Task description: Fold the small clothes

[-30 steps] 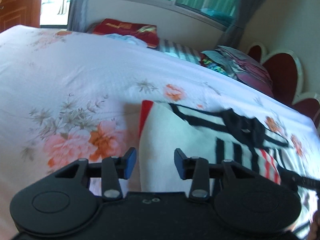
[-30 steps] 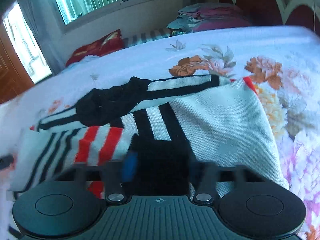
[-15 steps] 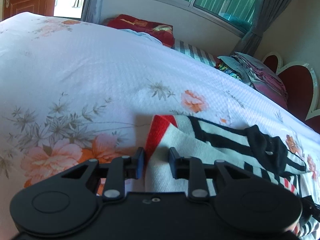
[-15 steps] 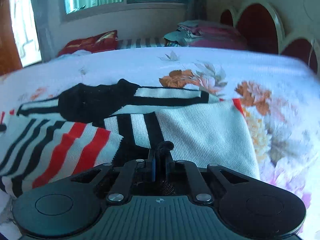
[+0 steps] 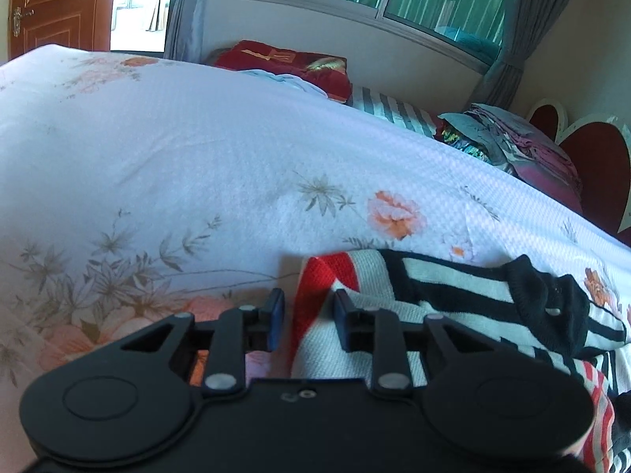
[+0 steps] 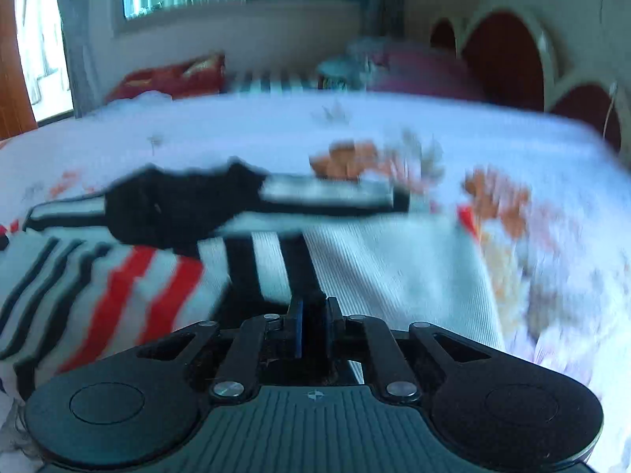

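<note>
On the bed (image 5: pixel 205 165), at six o'clock in both views, we see the striped sweater (image 5: pixel 453 295) lying flat. Our left hand-held gripper (image 5: pixel 305 315) has just been narrowing — its red-edged corner sits between the pads. Our right hand-held gripper (image 6: pixel 313 323) is pinching a dark fold — blurred, though.

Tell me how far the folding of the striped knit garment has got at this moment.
Early. The striped garment lies rumpled on the floral bedsheet, no neat fold visible. In hand: the right tongs are shut on its dark edge; the left tongs straddle its red-trimmed corner, and whether they pinch it is unclear. Left: the fold itself and flattening.
</note>
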A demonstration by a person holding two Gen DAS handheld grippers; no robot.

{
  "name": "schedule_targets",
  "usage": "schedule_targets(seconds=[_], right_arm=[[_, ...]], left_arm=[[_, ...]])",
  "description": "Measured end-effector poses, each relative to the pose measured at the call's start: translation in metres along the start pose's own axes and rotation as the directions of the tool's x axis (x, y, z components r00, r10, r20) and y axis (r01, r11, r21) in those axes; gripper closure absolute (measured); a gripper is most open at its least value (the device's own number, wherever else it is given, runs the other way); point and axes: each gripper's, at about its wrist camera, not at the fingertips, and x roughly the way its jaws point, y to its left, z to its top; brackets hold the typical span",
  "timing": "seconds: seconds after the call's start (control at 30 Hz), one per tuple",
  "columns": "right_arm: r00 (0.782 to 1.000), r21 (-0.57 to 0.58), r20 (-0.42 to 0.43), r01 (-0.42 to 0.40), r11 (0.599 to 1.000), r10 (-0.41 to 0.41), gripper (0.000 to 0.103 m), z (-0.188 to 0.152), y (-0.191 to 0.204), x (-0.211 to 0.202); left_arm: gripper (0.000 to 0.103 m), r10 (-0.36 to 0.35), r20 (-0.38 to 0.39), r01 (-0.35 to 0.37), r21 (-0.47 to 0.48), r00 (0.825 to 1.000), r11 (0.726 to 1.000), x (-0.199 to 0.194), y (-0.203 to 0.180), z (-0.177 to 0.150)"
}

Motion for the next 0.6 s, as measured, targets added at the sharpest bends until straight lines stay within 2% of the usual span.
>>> schedule_targets(seconds=[0.07, 0.1, 0.17, 0.2, 0.23, 0.47, 0.53, 0.6], right_arm=[[0.999, 0.056, 0.009, -0.035, 0.998, 0.034, 0.094, 0.002, -0.01, -0.007], [0.999, 0.07, 0.02, -0.048, 0.996, 0.046, 0.09, 0.003, -0.012, -0.01], [0.998, 0.077, 0.039, -0.055, 0.996, 0.052, 0.059, 0.003, -0.013, -0.018], [0.997, 0.079, 0.046, -0.062, 0.995, 0.058, 0.029, 0.003, -0.012, -0.019], [0.996, 0.079, 0.05, -0.074, 0.994, 0.07, 0.023, 0.002, -0.01, -0.02], [0.993, 0.025, 0.002, -0.117, 0.993, 0.117, 0.026, -0.006, 0.005, -0.02], [0.995, -0.024, -0.026, -0.099, 0.995, 0.098, 0.047, -0.014, 0.01, -0.018], [0.995, -0.048, -0.029, -0.094, 0.994, 0.092, 0.048, -0.021, 0.01, -0.018]], left_arm=[[0.078, -0.001, 0.008, 0.001, 0.013, 1.0, 1.0, -0.008, -0.002, 0.0], [0.078, -0.006, 0.011, 0.005, 0.013, 1.0, 1.0, -0.012, -0.002, -0.001], [0.078, -0.027, 0.015, 0.026, 0.011, 1.0, 1.0, -0.024, -0.003, -0.005], [0.077, -0.031, 0.021, 0.031, 0.018, 0.999, 0.999, -0.029, -0.005, -0.007], [0.075, -0.041, 0.024, 0.04, 0.029, 0.999, 0.999, -0.036, -0.007, -0.01], [0.075, -0.083, -0.007, 0.083, 0.091, 0.997, 0.992, -0.078, -0.02, -0.048], [0.075, -0.081, -0.018, 0.082, 0.116, 0.997, 0.99, -0.085, -0.023, -0.062], [0.075, -0.07, -0.035, 0.075, 0.155, 0.997, 0.985, -0.084, -0.028, -0.074]])
